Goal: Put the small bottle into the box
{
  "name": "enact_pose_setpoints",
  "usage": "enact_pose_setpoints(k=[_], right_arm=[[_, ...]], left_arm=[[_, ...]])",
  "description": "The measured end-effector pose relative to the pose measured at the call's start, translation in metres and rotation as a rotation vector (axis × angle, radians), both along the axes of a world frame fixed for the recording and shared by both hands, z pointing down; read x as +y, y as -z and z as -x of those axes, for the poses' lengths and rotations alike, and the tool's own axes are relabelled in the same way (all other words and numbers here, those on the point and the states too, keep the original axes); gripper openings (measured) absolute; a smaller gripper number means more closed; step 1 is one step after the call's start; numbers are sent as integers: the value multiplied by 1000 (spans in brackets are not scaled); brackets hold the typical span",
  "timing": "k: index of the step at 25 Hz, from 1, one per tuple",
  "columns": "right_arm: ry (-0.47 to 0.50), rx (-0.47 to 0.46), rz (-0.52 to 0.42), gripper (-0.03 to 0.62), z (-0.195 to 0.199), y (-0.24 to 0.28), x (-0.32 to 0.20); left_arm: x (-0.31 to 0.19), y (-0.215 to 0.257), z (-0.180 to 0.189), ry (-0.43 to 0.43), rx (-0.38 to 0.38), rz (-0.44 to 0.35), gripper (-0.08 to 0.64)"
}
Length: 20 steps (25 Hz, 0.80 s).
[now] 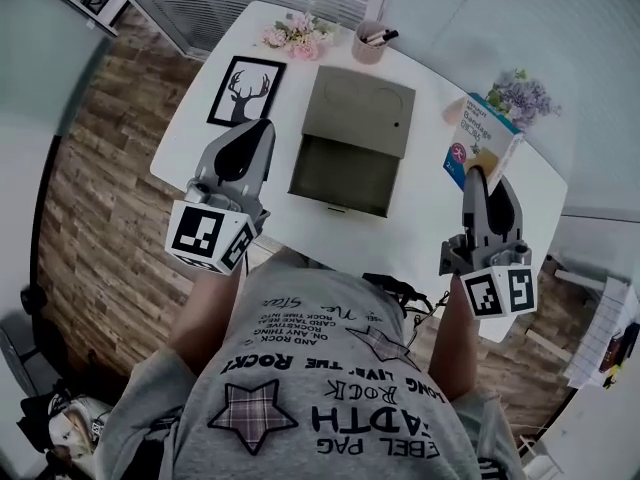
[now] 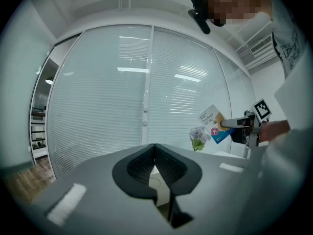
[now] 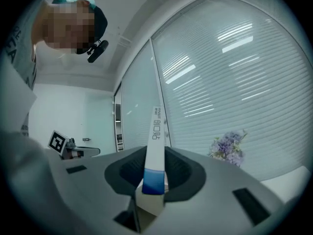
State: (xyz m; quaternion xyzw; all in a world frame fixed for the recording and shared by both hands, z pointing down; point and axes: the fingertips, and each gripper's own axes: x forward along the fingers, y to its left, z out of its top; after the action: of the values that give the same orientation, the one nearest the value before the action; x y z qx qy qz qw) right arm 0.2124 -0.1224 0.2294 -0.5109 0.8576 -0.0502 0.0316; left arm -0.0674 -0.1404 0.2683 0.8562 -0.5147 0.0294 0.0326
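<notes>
An open grey box lies in the middle of the white table, its lid folded back. No small bottle shows in any view. My right gripper hangs over the table's right side, shut on a white and blue bandage carton. In the right gripper view the carton stands edge-on between the jaws of that gripper. The left gripper hovers left of the box, shut with nothing in it; its pads meet in the left gripper view. That view also shows the carton.
A framed deer picture lies left of the box. Pink flowers and a cup of pens stand at the far edge, purple flowers at the right. Glass walls with blinds surround the table. Wooden floor shows at the left.
</notes>
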Motion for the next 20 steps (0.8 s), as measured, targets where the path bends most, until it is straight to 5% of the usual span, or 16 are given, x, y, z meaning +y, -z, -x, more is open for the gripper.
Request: enact_pose_setpoints(k=[8, 13, 20], right_arm=[[68, -31, 19, 92, 10, -11, -30], [92, -17, 67, 92, 26, -23, -30], [247, 154, 147, 92, 74, -53, -18]], left_arm=[[-17, -9, -8, -5, -15, 23, 10], [-26, -15, -16, -81, 7, 43, 9], [-35, -25, -13, -122, 22, 78, 9]])
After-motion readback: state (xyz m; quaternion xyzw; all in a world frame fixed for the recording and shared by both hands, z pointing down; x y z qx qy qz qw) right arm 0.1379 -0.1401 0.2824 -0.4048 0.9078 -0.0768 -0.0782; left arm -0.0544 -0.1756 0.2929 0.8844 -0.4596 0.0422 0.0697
